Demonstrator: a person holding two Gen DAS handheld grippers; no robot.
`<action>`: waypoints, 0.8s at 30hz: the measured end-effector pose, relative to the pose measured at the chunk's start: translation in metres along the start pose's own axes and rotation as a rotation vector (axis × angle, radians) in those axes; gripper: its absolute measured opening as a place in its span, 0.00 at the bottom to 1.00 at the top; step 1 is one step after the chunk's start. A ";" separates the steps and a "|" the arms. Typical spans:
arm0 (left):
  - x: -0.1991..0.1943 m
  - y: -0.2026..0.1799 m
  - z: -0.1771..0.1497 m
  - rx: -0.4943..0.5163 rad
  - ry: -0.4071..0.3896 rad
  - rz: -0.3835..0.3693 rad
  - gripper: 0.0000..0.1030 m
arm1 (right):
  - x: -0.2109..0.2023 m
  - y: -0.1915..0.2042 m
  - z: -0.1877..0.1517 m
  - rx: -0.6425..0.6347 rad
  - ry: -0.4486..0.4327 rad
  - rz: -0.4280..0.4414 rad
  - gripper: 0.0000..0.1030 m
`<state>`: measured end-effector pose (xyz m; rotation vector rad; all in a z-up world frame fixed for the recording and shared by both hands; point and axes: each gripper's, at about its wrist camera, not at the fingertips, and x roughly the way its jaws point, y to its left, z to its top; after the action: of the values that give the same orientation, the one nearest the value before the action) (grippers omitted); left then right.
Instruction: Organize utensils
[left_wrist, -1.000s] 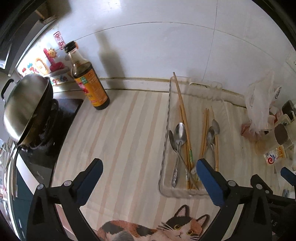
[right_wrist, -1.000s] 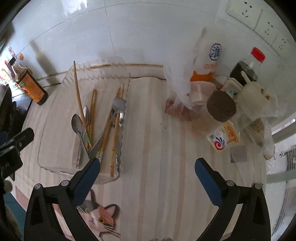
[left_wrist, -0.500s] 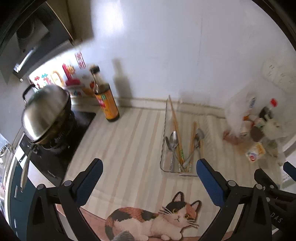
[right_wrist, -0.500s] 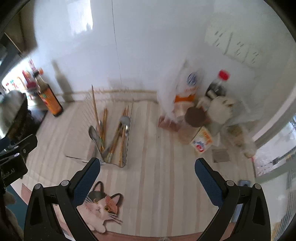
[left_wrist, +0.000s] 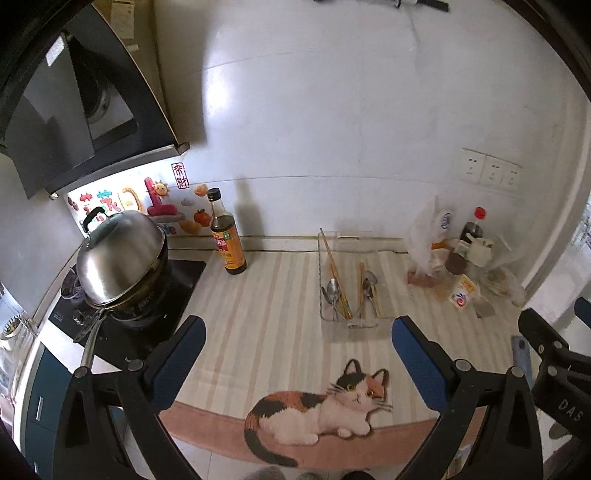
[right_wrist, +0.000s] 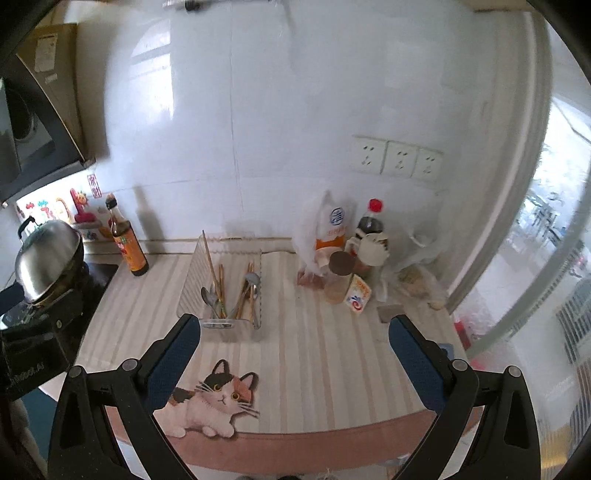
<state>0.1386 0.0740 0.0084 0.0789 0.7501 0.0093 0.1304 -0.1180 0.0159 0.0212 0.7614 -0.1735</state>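
A clear plastic tray (left_wrist: 384, 258) (right_wrist: 192, 280) lies on the striped counter mat, holding metal spoons (left_wrist: 333, 288) (right_wrist: 207, 295) and wooden chopsticks (left_wrist: 334, 267) (right_wrist: 212, 264). The spoons and chopsticks lie in two loose groups, left and right, inside the tray. My left gripper (left_wrist: 295, 360) hangs open well in front of the tray, above the mat's cat picture. My right gripper (right_wrist: 295, 356) is open too, high and back from the counter edge, with nothing between its fingers.
A soy sauce bottle (left_wrist: 226, 236) (right_wrist: 127, 243) stands by the wall left of the tray. A lidded steel wok (left_wrist: 118, 258) sits on the stove at far left. Jars, bottles and plastic bags (right_wrist: 354, 258) crowd the back right corner. A range hood (left_wrist: 70, 110) hangs at upper left.
Both grippers have pulled back and risen far from the tray, so the whole counter now shows. The utensils in the tray have not moved. Both stay open.
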 end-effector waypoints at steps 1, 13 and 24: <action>-0.006 0.001 -0.003 0.001 0.004 0.000 1.00 | -0.010 0.000 -0.002 0.005 -0.005 -0.005 1.00; -0.041 -0.005 -0.014 -0.017 -0.008 0.011 1.00 | -0.062 -0.005 -0.011 -0.004 -0.046 0.012 1.00; -0.045 -0.014 -0.014 -0.037 -0.017 0.035 1.00 | -0.051 -0.017 -0.010 -0.025 -0.023 0.034 1.00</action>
<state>0.0956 0.0597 0.0277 0.0570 0.7314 0.0555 0.0848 -0.1265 0.0442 0.0085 0.7394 -0.1321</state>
